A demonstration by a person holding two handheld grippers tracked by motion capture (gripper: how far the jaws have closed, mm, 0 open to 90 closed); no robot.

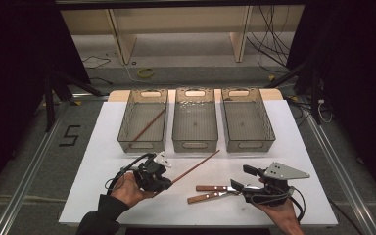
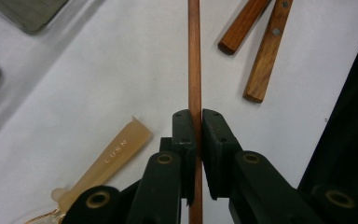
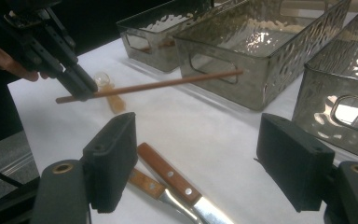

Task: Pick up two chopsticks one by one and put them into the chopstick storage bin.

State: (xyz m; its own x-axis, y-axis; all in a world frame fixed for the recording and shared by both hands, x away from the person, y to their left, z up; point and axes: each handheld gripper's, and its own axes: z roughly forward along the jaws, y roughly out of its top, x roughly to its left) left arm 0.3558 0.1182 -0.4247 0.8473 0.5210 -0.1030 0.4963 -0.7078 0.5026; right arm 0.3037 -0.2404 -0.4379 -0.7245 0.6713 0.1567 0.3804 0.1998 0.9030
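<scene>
My left gripper (image 1: 165, 183) is shut on a long reddish-brown chopstick (image 1: 196, 167) near its blunt end. The stick points forward and right toward the middle basket (image 1: 195, 145). In the left gripper view the jaws (image 2: 198, 123) clamp the chopstick (image 2: 195, 56) from both sides. In the right gripper view the chopstick (image 3: 163, 84) hangs above the table. My right gripper (image 1: 242, 177) stands open at the front right, with nothing between its jaws (image 3: 196, 140). Two wood-handled knives (image 1: 209, 192) lie on the table just left of it, their handles (image 3: 168, 175) below its left jaw.
Three clear grey baskets line the back of the white table: left (image 1: 142, 145), middle, right (image 1: 248, 145). A second chopstick (image 1: 149, 125) lies slanted in the left basket. A translucent amber plastic utensil (image 2: 116, 158) lies on the table under the left gripper.
</scene>
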